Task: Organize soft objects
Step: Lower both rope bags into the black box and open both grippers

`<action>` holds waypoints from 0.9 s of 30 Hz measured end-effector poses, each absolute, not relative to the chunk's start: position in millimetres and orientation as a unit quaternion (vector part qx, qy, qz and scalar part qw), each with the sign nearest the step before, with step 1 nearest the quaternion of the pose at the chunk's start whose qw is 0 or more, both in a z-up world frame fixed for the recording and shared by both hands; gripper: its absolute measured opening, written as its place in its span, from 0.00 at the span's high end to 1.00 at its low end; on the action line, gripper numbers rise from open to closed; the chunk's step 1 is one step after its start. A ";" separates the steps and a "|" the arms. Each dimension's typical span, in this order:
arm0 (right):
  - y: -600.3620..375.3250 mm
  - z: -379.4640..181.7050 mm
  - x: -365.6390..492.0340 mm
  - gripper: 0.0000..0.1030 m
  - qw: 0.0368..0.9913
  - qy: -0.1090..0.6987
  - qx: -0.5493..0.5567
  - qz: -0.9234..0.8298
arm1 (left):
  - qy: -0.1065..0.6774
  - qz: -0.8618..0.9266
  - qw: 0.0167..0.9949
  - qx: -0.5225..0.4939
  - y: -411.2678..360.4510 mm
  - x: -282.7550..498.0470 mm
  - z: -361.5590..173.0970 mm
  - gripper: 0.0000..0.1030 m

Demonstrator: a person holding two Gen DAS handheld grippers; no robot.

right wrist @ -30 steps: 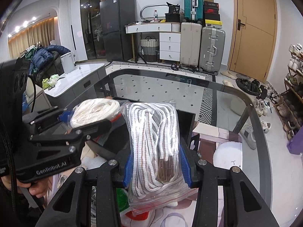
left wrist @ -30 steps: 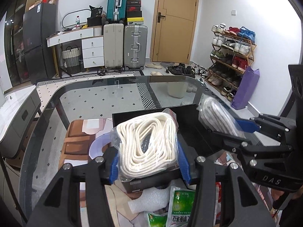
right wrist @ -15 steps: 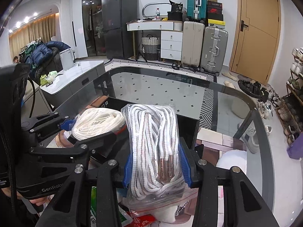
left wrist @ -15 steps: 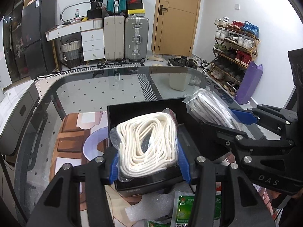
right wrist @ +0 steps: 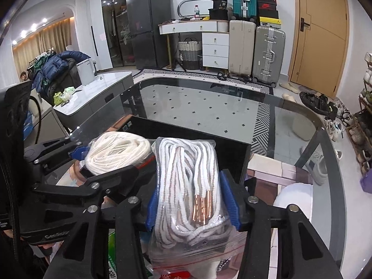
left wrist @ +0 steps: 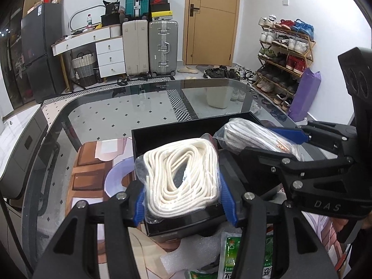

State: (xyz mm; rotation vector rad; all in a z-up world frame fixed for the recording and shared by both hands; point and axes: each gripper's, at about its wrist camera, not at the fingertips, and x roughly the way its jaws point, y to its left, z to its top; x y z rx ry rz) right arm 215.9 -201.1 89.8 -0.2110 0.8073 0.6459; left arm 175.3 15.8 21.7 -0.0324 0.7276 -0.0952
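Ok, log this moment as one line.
left hand-held gripper: shut on cream lace bag | right hand-held gripper: shut on striped lace bag | both over black box

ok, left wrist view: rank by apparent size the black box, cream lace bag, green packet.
1. black box
2. cream lace bag, though nearness to the camera inflates it
3. green packet, partly hidden by the claw

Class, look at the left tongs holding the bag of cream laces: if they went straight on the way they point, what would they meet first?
Probably the black box: the left tongs hold the cream lace bag over it, though depth is unclear.
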 end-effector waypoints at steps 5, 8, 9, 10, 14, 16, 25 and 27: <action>-210.7 100.7 209.0 0.25 0.875 0.362 -0.098 0.306 | 0.358 -0.049 0.932 -0.013 14.9 175.1 21.6 0.45; -217.9 105.8 205.3 0.23 0.881 0.353 -0.095 0.299 | 0.359 -0.054 0.932 -0.022 15.5 175.6 22.7 0.41; -219.8 107.1 203.7 0.20 0.883 0.352 -0.095 0.296 | 0.359 -0.061 0.931 -0.027 15.7 175.1 23.1 0.36; -223.1 108.5 201.2 0.15 0.885 0.350 -0.094 0.294 | 0.359 -0.063 0.931 -0.029 15.6 173.5 23.1 0.34; -240.3 112.6 189.7 0.03 0.891 0.344 -0.078 0.285 | 0.350 -0.083 0.933 -0.034 12.7 163.9 28.5 0.11; -250.7 115.2 181.8 0.01 0.894 0.343 -0.063 0.282 | 0.338 -0.072 0.938 -0.025 11.1 154.7 33.7 0.00; -273.3 108.0 141.0 0.01 0.896 0.349 -0.049 0.271 | 0.320 -0.054 0.945 -0.051 32.0 111.0 42.4 0.00; -273.2 103.3 131.9 0.01 0.893 0.354 -0.046 0.275 | 0.321 -0.045 0.944 -0.056 36.8 101.9 40.7 0.00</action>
